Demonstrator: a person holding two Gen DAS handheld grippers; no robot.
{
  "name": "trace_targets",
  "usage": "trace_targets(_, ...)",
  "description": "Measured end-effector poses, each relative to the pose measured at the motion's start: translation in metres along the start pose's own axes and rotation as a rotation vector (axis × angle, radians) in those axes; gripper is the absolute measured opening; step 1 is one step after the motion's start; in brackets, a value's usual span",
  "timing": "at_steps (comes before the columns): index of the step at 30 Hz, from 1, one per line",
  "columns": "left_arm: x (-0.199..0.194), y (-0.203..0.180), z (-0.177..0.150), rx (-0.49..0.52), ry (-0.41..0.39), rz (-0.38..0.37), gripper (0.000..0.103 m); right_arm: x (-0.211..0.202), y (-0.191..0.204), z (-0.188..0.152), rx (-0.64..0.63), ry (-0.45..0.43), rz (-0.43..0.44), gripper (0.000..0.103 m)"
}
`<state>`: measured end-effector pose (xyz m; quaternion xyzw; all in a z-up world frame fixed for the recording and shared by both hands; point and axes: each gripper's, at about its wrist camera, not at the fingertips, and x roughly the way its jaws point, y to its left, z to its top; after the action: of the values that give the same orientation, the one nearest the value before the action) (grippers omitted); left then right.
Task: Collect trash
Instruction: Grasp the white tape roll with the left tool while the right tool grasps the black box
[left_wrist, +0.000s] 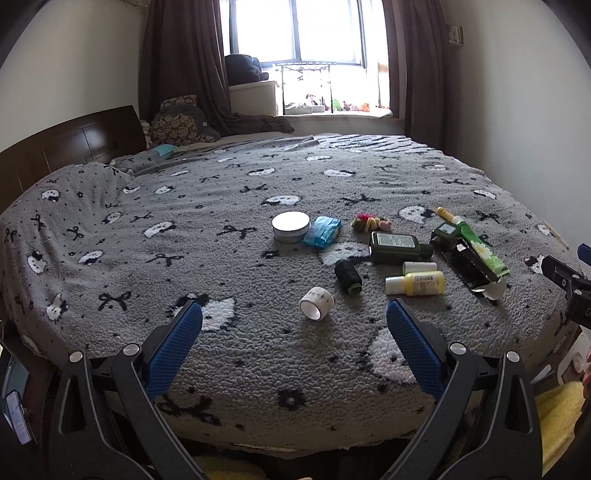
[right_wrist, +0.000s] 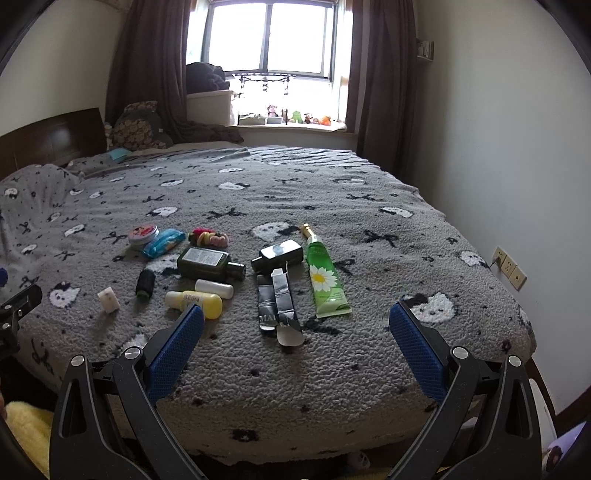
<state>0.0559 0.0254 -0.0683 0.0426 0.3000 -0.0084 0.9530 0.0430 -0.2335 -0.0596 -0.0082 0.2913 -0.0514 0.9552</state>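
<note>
Small items lie on the grey patterned bed (left_wrist: 184, 258). A white tape roll (left_wrist: 316, 303) lies just ahead of my open, empty left gripper (left_wrist: 294, 317); it also shows in the right wrist view (right_wrist: 108, 300). A flattened black carton (right_wrist: 277, 299) with a torn white flap lies ahead of my open, empty right gripper (right_wrist: 296, 317). Around it are a green daisy tube (right_wrist: 325, 280), a yellow bottle (right_wrist: 197, 302), a dark green bottle (right_wrist: 207, 263), a black thread spool (right_wrist: 144, 283) and a blue wrapper (right_wrist: 162, 243).
A round tin (left_wrist: 290, 226), hair ties (left_wrist: 370, 222) and a small black bottle (right_wrist: 277, 254) also lie on the bed. A wooden headboard (left_wrist: 74, 144) stands at the left, a window sill with toys behind. Wall sockets (right_wrist: 509, 266) are at the right. Something yellow (right_wrist: 26, 432) lies below the bed edge.
</note>
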Motion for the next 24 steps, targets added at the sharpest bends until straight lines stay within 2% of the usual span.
trace_targets(6,0.043,0.002,-0.011,-0.021,0.094,-0.039,0.094,0.041,-0.001,-0.007,0.026,0.084,0.058,0.1)
trace_targets(10,0.07,-0.004,-0.01,0.003,0.117,-0.033,0.094,0.068,-0.004,-0.004,0.047,0.123,0.066,0.1)
trace_targets(14,0.096,-0.006,-0.005,0.009,0.143,-0.037,0.092,0.098,-0.001,0.004,0.009,0.144,0.089,0.1)
trace_targets(15,0.103,-0.007,-0.005,0.009,0.153,-0.041,0.088,0.105,0.0,0.006,0.006,0.148,0.094,0.097)
trace_targets(16,0.108,-0.009,-0.004,0.012,0.164,-0.048,0.085,0.113,0.002,0.007,-0.002,0.156,0.106,0.088)
trace_targets(18,0.12,-0.012,-0.005,0.018,0.183,-0.064,0.083,0.13,0.007,0.009,-0.023,0.187,0.114,0.08)
trace_targets(23,0.143,-0.012,-0.01,0.002,0.229,-0.084,0.078,0.161,0.014,0.005,-0.061,0.244,0.085,0.078)
trace_targets(24,0.147,-0.011,-0.011,-0.001,0.236,-0.086,0.073,0.165,0.013,0.004,-0.061,0.251,0.09,0.078)
